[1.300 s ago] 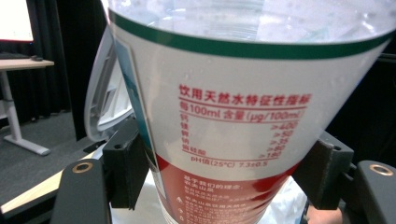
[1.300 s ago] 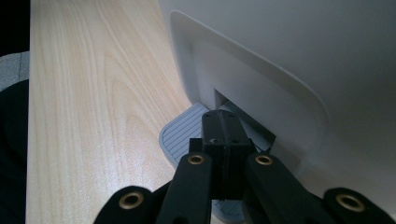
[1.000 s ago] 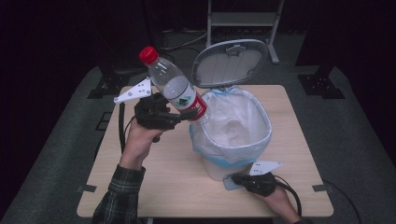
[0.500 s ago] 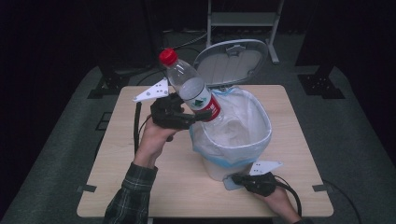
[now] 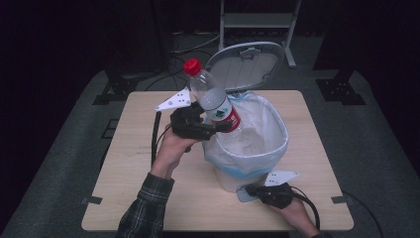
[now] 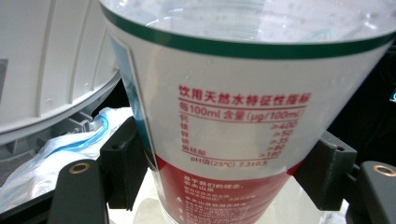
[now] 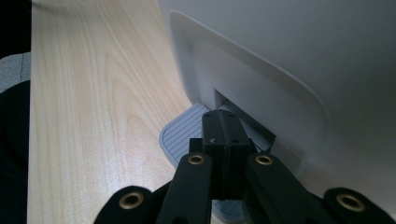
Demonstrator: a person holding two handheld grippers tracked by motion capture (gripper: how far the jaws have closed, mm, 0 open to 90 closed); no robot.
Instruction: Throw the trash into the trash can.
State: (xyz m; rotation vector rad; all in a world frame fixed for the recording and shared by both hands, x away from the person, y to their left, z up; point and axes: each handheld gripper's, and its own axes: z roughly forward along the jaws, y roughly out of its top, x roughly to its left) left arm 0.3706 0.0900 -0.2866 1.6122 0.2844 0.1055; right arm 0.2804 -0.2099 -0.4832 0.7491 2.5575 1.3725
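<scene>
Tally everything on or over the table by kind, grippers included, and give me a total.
Plastic bottle, red cap, clamped in the left gripper over the bin: 1
Pedal bin, lid up, white liner bag inside: 1
Grippers: 2, the left gripper and the right gripper, which is shut with its tips pressing on the bin's pedal
Total: 4

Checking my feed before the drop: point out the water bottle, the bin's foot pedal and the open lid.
water bottle (image 5: 218,101), high view, clear body.
foot pedal (image 7: 180,135), right gripper view, ribbed surface.
lid (image 5: 247,64), high view, inner face.
</scene>
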